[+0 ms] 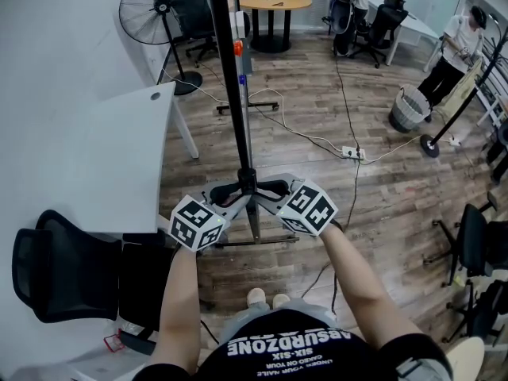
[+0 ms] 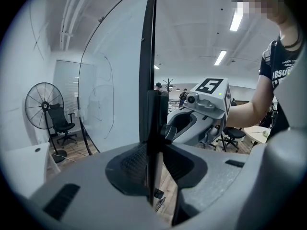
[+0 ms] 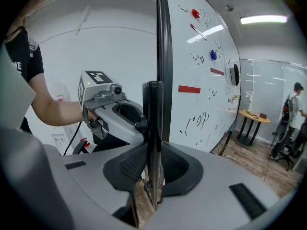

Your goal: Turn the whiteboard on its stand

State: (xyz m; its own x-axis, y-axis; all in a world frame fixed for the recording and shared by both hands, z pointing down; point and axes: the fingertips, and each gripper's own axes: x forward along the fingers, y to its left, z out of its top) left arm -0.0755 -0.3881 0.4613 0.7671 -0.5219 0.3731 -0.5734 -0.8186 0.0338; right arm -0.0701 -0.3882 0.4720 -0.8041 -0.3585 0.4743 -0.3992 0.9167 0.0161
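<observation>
The whiteboard (image 1: 228, 70) shows edge-on in the head view, as a dark upright line on its wheeled stand (image 1: 254, 230). Both grippers hold its near edge at the same height, facing each other. My left gripper (image 1: 236, 192) comes in from the left, my right gripper (image 1: 262, 190) from the right. In the left gripper view the board's dark frame (image 2: 148, 80) runs between the jaws of the left gripper (image 2: 152, 164), which are shut on it. In the right gripper view the written face of the board (image 3: 201, 80) stretches away right, and the right gripper (image 3: 154, 169) is shut on the frame.
A white desk (image 1: 119, 149) and a black chair (image 1: 55, 276) stand at my left. A floor fan (image 1: 155, 10) is at the back left. A power strip with cables (image 1: 349, 152) lies on the wood floor beyond the stand. A basket (image 1: 409, 108), chairs and people are at the right.
</observation>
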